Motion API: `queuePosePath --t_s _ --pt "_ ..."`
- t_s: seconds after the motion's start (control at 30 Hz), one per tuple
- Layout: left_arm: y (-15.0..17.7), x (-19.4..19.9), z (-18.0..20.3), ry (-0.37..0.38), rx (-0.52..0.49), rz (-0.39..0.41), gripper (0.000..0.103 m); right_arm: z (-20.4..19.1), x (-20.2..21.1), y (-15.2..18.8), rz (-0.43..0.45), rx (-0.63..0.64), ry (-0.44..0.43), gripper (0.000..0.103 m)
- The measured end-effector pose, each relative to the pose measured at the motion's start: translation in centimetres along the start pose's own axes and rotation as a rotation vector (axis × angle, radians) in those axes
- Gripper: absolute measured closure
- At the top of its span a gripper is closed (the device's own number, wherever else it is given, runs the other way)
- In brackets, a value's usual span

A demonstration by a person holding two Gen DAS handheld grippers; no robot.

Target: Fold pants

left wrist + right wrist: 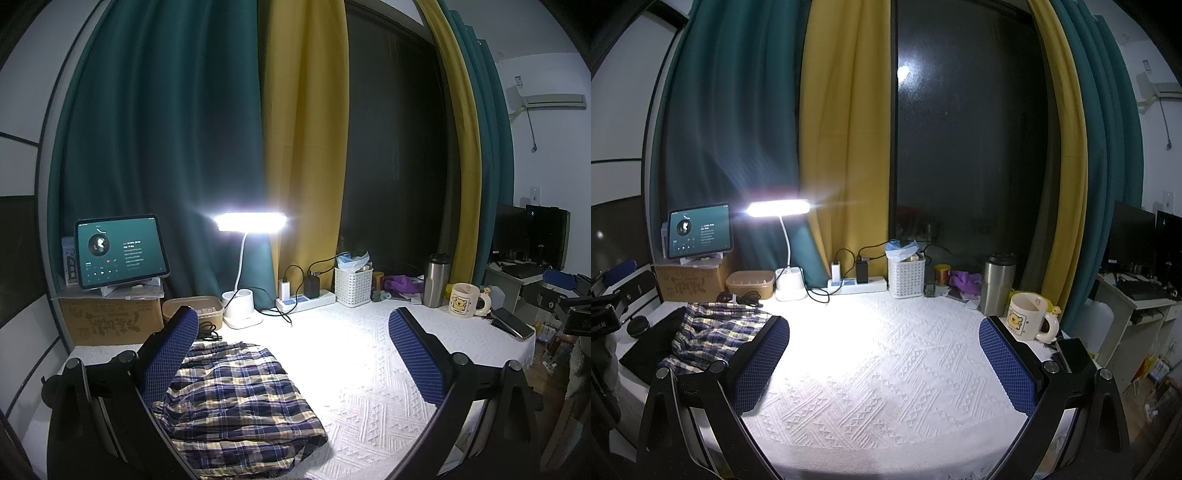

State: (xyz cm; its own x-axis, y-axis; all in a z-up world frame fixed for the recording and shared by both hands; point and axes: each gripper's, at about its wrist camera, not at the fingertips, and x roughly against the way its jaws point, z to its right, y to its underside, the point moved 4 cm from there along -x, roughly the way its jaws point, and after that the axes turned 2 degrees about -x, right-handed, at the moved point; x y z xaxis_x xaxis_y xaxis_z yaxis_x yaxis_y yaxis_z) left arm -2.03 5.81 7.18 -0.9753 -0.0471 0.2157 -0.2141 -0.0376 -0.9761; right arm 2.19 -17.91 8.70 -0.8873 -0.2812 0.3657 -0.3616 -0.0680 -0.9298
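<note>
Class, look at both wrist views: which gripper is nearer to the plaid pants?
Left. The left gripper hangs open right over the plaid pants, one finger beside the cloth. The right gripper is open over bare tablecloth, the pants off to its left.

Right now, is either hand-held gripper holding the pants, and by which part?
Nothing is held. The left hand-held gripper is open above the plaid pants; the right hand-held gripper is open over the bare tablecloth.
</note>
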Motion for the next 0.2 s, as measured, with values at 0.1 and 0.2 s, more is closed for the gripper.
queuePosePath --t_s 0.1,0.2 --pt "0.03 0.02 0.02 0.003 -0.002 0.000 0.001 -0.07 0.02 0.02 -0.001 -0.001 0.001 0.000" --pt "0.01 0.16 0.07 0.006 -0.013 0.003 0.001 -0.12 0.04 0.11 -0.002 -0.002 0.002 0.000"
